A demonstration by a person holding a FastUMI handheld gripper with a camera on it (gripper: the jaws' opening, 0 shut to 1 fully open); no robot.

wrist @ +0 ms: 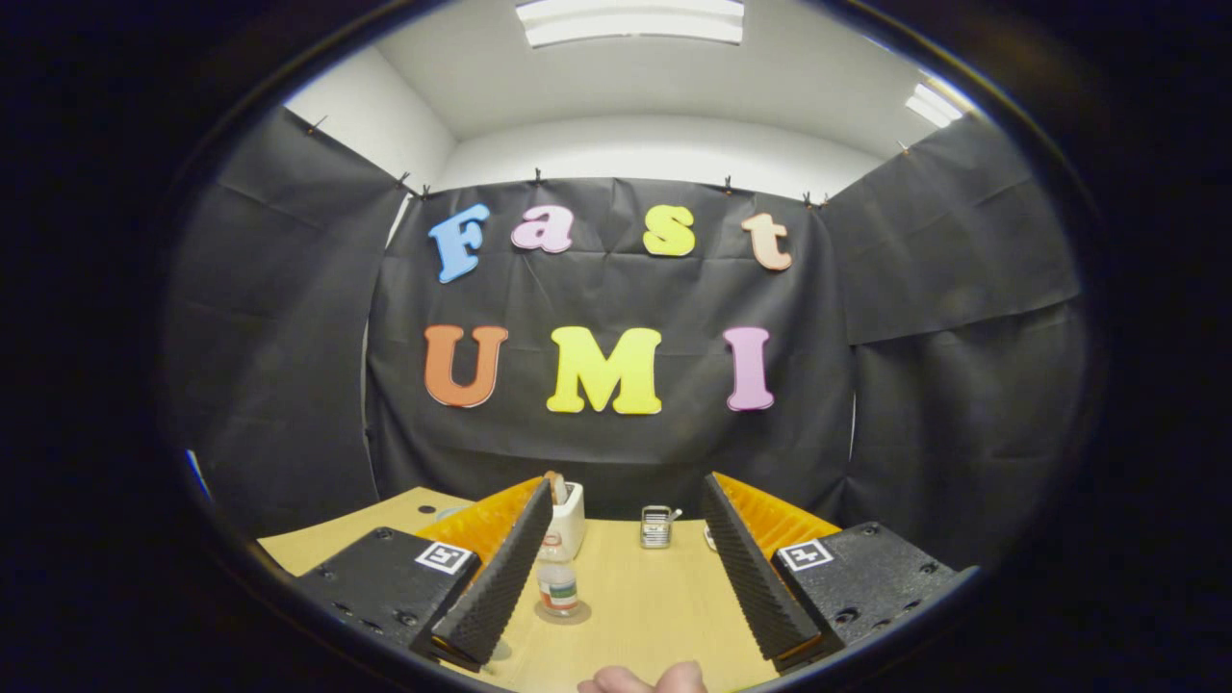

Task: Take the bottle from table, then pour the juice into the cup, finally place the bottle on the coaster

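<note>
Holding my tongs point(626, 568) wide apart above the table point(654, 606), with nothing in them.

My two fingers point(500, 577) grip no thing. The small bottle point(557, 577) stands up on a round coaster point(577, 616), at about 10 o'clock from the gap, just beside my left finger. The white cup point(570, 520) sits right behind it at 11 o'clock. A little metal thing point(656, 526) stands at 12 o'clock, farther back. A bit of my hand point(643, 680) shows at 6 o'clock.

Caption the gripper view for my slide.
Open gripper above the wooden table, small bottle on a coaster between its fingers.
</note>
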